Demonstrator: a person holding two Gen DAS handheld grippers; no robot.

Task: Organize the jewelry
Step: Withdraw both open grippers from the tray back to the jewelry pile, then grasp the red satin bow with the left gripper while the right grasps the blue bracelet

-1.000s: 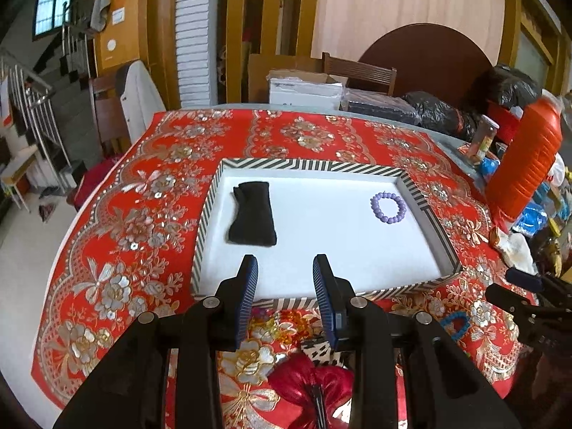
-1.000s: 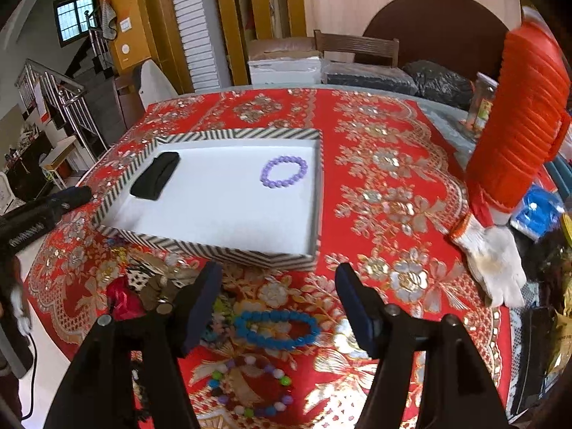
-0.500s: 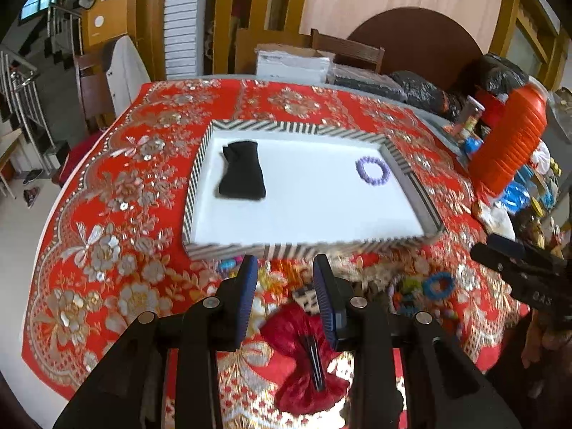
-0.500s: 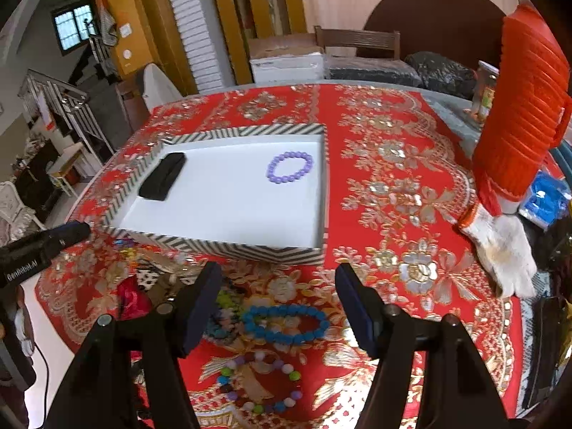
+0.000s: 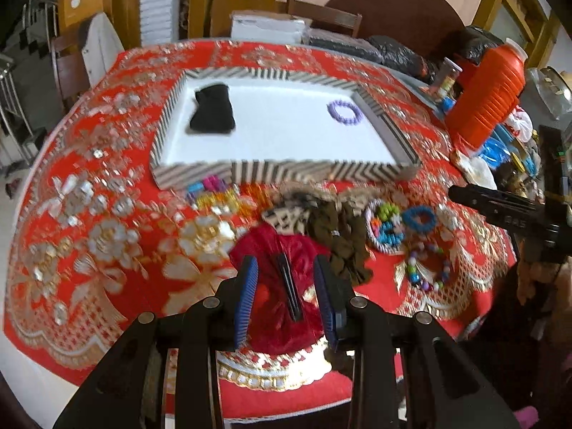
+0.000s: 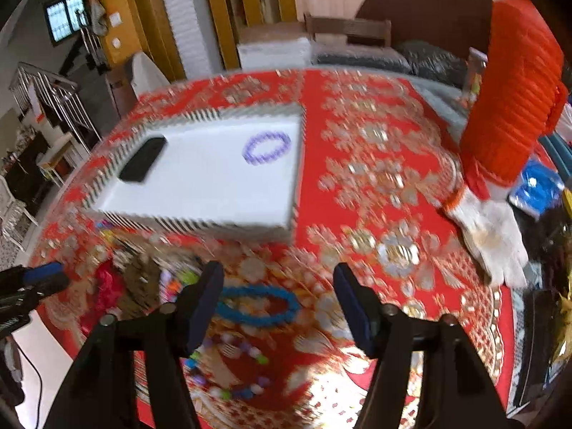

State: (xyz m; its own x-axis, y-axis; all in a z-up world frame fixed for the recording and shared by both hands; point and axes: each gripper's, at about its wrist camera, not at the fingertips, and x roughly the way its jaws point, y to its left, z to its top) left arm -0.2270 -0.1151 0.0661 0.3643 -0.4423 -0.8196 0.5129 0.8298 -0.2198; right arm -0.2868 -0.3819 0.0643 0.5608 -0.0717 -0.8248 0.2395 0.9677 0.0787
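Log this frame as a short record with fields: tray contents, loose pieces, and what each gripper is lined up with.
tray: white tray with black-and-white striped rim on the red floral tablecloth
in tray: black cloth pouch; purple bead bracelet
loose in front of tray: red velvet hair bow with black clip, blue bead bracelet, multicoloured bead bracelet
left gripper: open, jaws astride the red bow, pads not pressing
right gripper: open, jaws have just been closing, blue bracelet between them, ungripped
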